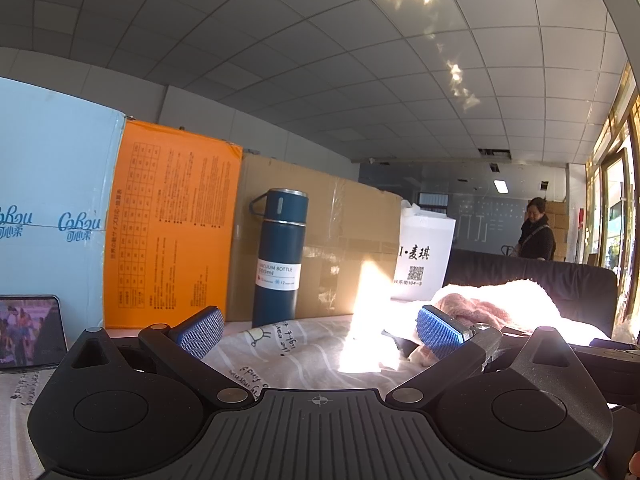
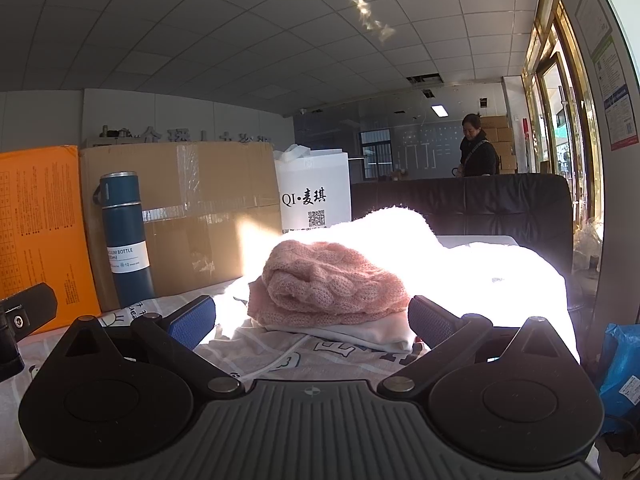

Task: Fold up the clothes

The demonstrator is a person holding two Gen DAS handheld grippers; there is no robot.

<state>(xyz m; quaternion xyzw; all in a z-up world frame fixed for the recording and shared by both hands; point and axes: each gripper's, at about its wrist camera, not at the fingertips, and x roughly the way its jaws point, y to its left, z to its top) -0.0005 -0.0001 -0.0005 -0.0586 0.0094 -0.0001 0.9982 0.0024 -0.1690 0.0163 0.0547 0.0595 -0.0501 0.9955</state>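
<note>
Pink sweater (image 2: 328,280): folded atop white clothes (image 2: 480,272)
Left gripper (image 1: 320,332): jaws apart; empty
Right gripper (image 2: 312,320): jaws apart; empty

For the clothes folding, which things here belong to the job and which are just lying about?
Job: pink knit sweater; white garment under it; fluffy white garment; printed garment.

Lying about: blue vacuum bottle; brown carton; orange box; white bag; phone.
</note>
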